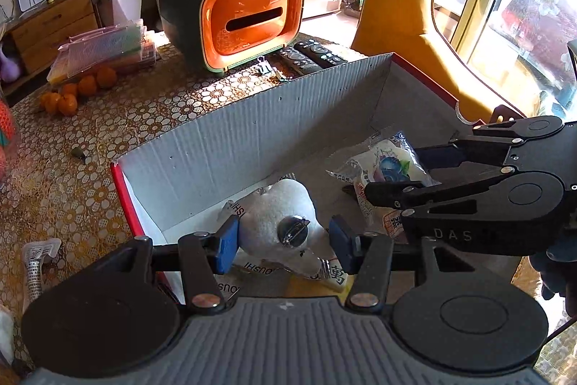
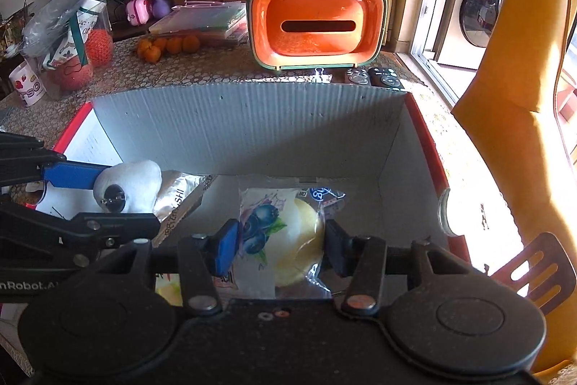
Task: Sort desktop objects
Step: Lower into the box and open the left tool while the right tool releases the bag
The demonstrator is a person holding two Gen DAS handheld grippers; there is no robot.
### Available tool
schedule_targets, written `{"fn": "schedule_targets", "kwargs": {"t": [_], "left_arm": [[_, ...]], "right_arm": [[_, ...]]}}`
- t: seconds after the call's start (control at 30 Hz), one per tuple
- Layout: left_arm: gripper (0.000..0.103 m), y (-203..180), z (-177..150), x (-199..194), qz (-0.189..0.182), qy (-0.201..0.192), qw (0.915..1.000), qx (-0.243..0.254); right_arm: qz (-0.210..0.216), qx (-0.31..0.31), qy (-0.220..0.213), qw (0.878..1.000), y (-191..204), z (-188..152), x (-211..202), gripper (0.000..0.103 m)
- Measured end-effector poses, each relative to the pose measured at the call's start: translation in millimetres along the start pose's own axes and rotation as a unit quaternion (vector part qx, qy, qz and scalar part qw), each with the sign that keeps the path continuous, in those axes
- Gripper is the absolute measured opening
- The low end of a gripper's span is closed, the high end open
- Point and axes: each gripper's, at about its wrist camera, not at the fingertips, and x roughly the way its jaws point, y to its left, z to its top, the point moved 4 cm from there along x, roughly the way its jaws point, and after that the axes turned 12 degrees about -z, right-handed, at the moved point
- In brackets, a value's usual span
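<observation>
Two tools reach down into the cardboard box point(image 1: 223, 132) on the table point(image 1: 108, 118). Left tool point(image 1: 285, 242) is clamped on a white fluffy toy point(image 1: 285, 204); right tool point(image 2: 279, 246) is closed on a blueberry snack packet point(image 2: 285, 230), both over the box floor.

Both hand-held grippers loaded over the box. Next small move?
Probably open both and release: the left hand-held gripper holds the white fluffy toy, the right hand-held gripper the clear blueberry snack packet, both already inside the red-edged cardboard box.
</observation>
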Motion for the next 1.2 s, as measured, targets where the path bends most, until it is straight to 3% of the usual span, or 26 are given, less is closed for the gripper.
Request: {"fn": "schedule_targets", "kwargs": {"t": [0.37,0.53,0.87,1.2], "left_arm": [[0.053,-7,-1,8,0.011,0.018,0.9988,0.044],[0.056,-9,-3,6,0.007,0.021,0.9987,0.046],[0.065,-8,-6,-13,-0.003,0.004,0.9997,0.024],[0.065,-11,-14,-47,-0.014,-0.026,0.9994,0.019]], "right_arm": [[-0.001,-0.076,0.009,0.997,15,-6,-5,0.051],[-0.011,-0.101,0.003,0.995,17,-10,-10,0.061],[0.003,-0.098,-0.012,0.995,12,-16,-29,0.071],[0.025,-0.083,-0.044,0.995,15,-19,-65,0.083]]}}
